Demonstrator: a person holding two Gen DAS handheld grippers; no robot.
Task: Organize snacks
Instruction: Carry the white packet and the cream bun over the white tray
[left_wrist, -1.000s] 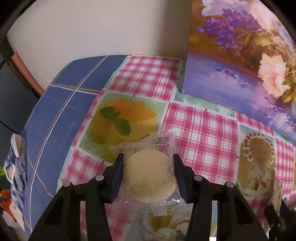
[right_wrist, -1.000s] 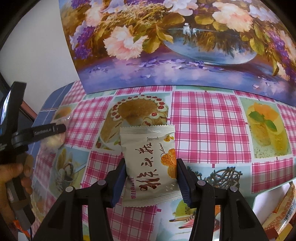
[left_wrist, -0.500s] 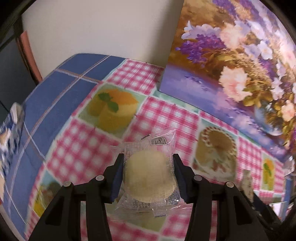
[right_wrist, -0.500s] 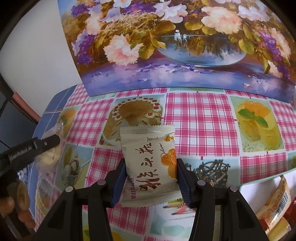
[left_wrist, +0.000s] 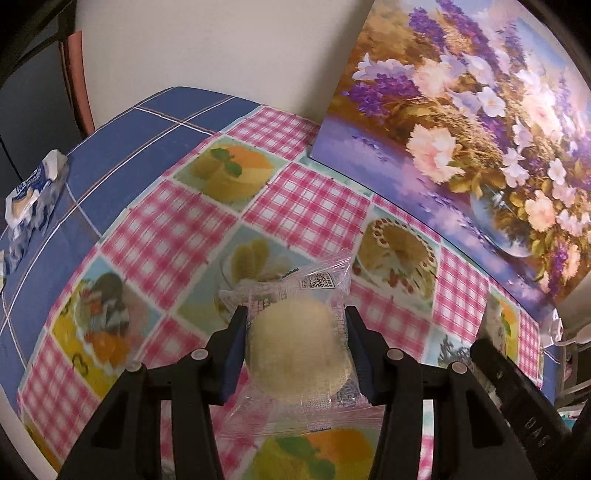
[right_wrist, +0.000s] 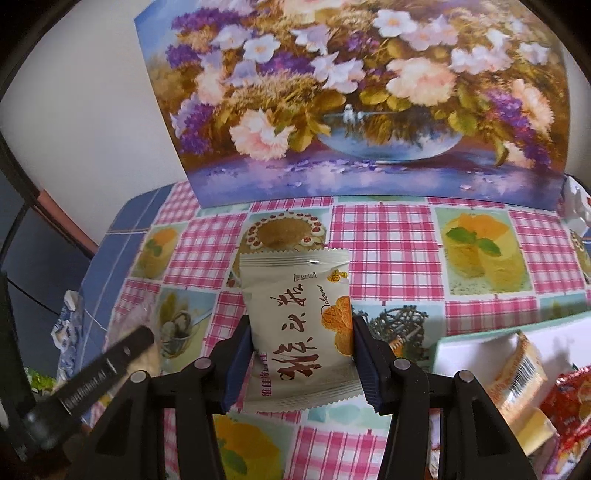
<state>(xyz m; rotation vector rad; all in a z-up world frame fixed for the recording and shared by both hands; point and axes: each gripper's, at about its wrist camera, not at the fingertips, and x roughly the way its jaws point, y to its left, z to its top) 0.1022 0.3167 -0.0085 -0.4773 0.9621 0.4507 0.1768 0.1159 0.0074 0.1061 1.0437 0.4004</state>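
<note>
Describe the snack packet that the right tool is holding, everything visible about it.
The snack packet is a pale cream, glossy, foil-like pouch with zigzag-cut sealed ends at top and bottom. Its front carries large dark brush-style characters, small red print near the bottom, a small label box near the top, and an orange pastry picture on its right side. It is sealed and fairly flat. The right tool grips its lower half, one finger on each side edge, holding it upright above the checked tablecloth, top edge away from the camera.

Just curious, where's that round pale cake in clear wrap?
Left wrist view: the round cake is clamped in the left hand-held gripper, above the checked tablecloth.
</note>
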